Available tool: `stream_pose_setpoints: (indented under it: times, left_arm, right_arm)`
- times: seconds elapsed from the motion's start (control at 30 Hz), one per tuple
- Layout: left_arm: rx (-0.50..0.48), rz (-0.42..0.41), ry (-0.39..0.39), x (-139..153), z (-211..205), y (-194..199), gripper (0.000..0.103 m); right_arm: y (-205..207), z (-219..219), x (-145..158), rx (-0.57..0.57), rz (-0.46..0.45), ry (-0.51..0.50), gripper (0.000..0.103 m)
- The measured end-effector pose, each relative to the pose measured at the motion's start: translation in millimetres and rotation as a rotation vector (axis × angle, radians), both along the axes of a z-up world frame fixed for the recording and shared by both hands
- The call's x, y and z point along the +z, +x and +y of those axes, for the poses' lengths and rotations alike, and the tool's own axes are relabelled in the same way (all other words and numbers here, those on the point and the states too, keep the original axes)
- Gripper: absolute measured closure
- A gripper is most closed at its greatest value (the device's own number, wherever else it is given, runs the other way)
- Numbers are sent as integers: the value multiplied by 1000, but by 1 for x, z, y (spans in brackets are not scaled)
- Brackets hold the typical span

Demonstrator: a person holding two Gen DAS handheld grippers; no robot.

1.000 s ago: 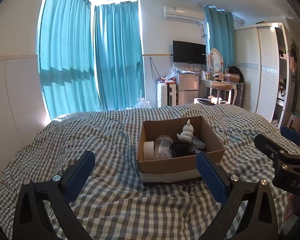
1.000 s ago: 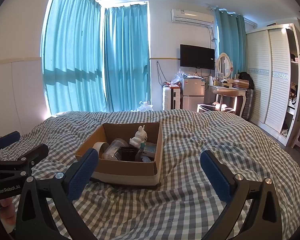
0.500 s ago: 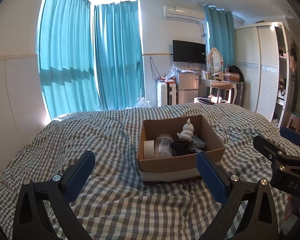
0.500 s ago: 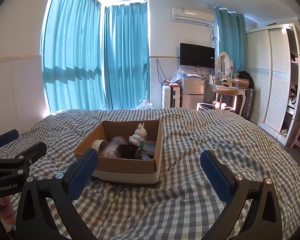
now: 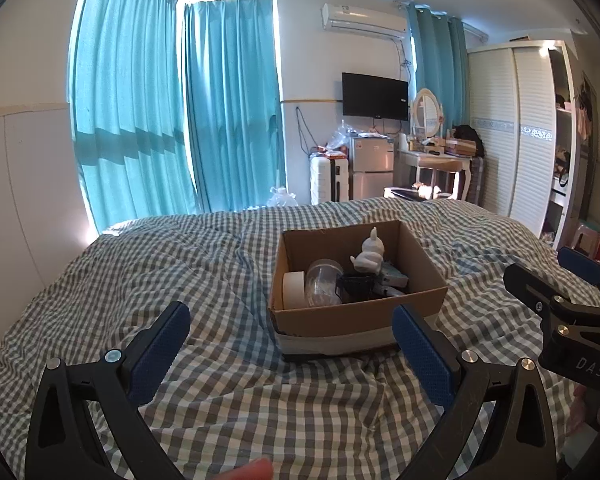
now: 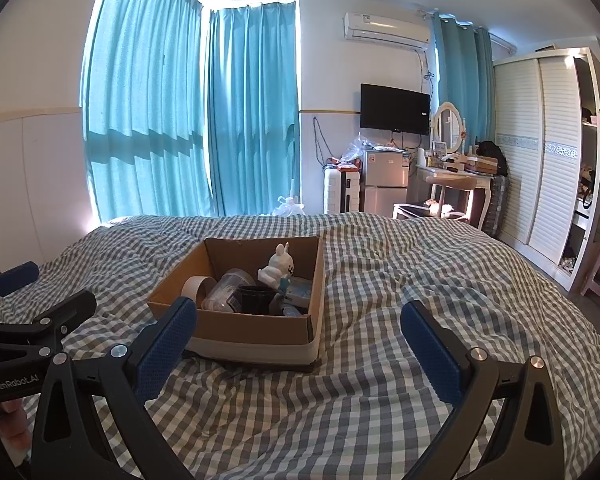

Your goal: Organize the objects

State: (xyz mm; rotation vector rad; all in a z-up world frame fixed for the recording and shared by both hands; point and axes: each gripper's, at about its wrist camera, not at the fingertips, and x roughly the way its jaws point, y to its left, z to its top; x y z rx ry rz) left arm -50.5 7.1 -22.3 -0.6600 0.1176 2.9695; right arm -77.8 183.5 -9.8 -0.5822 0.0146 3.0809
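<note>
Left wrist view: the left gripper [image 5: 290,340] stands wide open over the checked quilt [image 5: 180,272], nothing between its blue pads [image 5: 162,350]. A cardboard box [image 5: 356,316] sits on the quilt just ahead, its near right corner behind the right-hand pad. Inside, from left: a tape roll [image 5: 293,290], a clear jar [image 5: 322,286], a black cup [image 5: 356,286], and a white rabbit figure [image 5: 369,254] upright toward the back. Small bluish items lie at the right; they cannot be identified. The right gripper [image 5: 556,276] shows at the right edge, beside the box and clear of it.

Right wrist view: the right gripper [image 6: 298,330] is likewise spread wide and holds nothing. The box [image 6: 260,328] lies ahead and left, its near left corner just behind the left pad [image 6: 166,346]. The rabbit [image 6: 278,268], jar [image 6: 226,290], tape roll [image 6: 196,286] and cup [image 6: 256,298] are all inside. The left gripper [image 6: 40,296] appears at the left edge, open, apart from the box.
</note>
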Motion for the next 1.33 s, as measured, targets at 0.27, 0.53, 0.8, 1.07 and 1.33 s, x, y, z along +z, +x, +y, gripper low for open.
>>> stream_pose_setpoints:
  times: [0.27, 0.53, 0.8, 1.07, 1.33]
  left_arm:
    - [5, 2, -4, -1, 0, 0, 0]
    - [5, 9, -10, -1, 2, 0, 0]
    - [9, 15, -14, -2, 1, 0, 0]
    - [16, 21, -12, -2, -2, 0, 0]
    - [21, 34, 6, -1, -7, 1, 0]
  right_arm:
    - [0, 2, -1, -4, -1, -5, 1]
    - [-1, 3, -2, -6, -3, -5, 1]
    - [0, 3, -2, -4, -5, -3, 1]
    - [-1, 2, -4, 2, -8, 1, 1]
    - [0, 1, -4, 2, -8, 1, 1]
